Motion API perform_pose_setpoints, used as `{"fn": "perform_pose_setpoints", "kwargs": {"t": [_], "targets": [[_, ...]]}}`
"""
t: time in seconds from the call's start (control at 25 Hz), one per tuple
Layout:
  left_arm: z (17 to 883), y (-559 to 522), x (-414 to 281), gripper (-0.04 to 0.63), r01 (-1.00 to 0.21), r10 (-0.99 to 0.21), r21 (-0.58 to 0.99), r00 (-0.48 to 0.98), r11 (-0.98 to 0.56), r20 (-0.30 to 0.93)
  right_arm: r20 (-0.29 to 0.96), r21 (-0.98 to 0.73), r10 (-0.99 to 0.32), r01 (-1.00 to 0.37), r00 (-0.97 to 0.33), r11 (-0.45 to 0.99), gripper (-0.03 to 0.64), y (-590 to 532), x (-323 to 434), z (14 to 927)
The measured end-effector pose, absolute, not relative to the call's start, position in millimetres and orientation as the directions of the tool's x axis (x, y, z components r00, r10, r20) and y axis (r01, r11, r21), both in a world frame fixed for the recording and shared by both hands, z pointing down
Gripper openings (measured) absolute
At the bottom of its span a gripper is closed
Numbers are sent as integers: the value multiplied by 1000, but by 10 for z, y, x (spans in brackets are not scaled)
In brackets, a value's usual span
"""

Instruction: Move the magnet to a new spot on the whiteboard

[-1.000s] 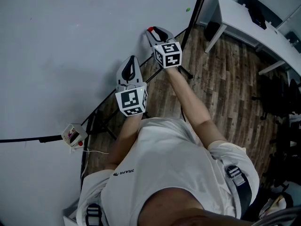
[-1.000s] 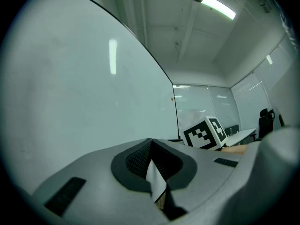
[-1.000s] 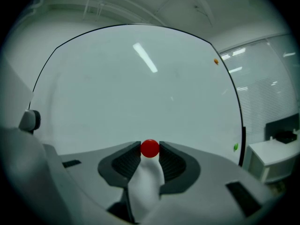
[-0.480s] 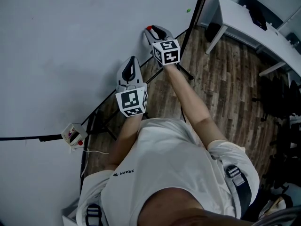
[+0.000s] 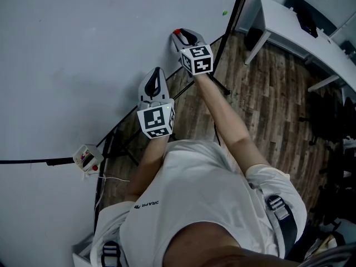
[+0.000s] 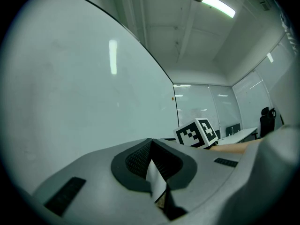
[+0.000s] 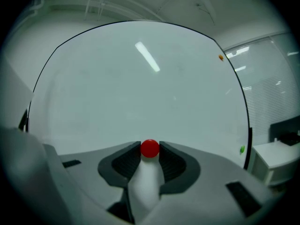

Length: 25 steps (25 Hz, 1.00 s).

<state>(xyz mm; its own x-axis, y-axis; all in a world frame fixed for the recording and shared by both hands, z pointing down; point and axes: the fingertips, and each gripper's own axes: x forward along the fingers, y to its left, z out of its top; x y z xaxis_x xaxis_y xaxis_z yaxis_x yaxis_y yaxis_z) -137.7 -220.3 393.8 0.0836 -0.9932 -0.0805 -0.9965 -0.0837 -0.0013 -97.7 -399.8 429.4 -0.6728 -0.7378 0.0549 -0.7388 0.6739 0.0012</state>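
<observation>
the right gripper (image 5: 179, 35) has its jaws clamped on the small red magnet (image 7: 150, 148), one pad on each side of it, right at the jaw tips. it is held at the face of the whiteboard (image 5: 83, 49), near the lower right corner; whether it touches the board cannot be told. the left gripper (image 5: 155, 71) hangs beside the lower edge with its jaws together and nothing between them.

the grip is only at the tips, so the hold likely needs steady, even pressure. a clean move would probably keep the gripper square to the board and carry the magnet to a bare patch well apart from the corner. the jaws should part only once its flat back sits on the surface, since a tilted release could let it slip or drop.

the board is blank and glossy. a green dot (image 7: 242, 149) and an orange dot (image 7: 221, 57) sit near its right edge, and a small tray (image 5: 87, 159) hangs at the lower edge. beyond it are a wooden floor (image 5: 267, 104) and a white desk (image 5: 289, 26).
</observation>
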Motion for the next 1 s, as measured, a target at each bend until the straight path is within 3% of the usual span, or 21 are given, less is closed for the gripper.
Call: {"fn": "perform_pose_setpoints", "kwargs": {"t": [1.0], "targets": [[3963,-2223,-1435,3,-997,-994,5,73,-73,-76,49,-1,-718,-719,-694,695,129,-4047,-1036,4320]]}}
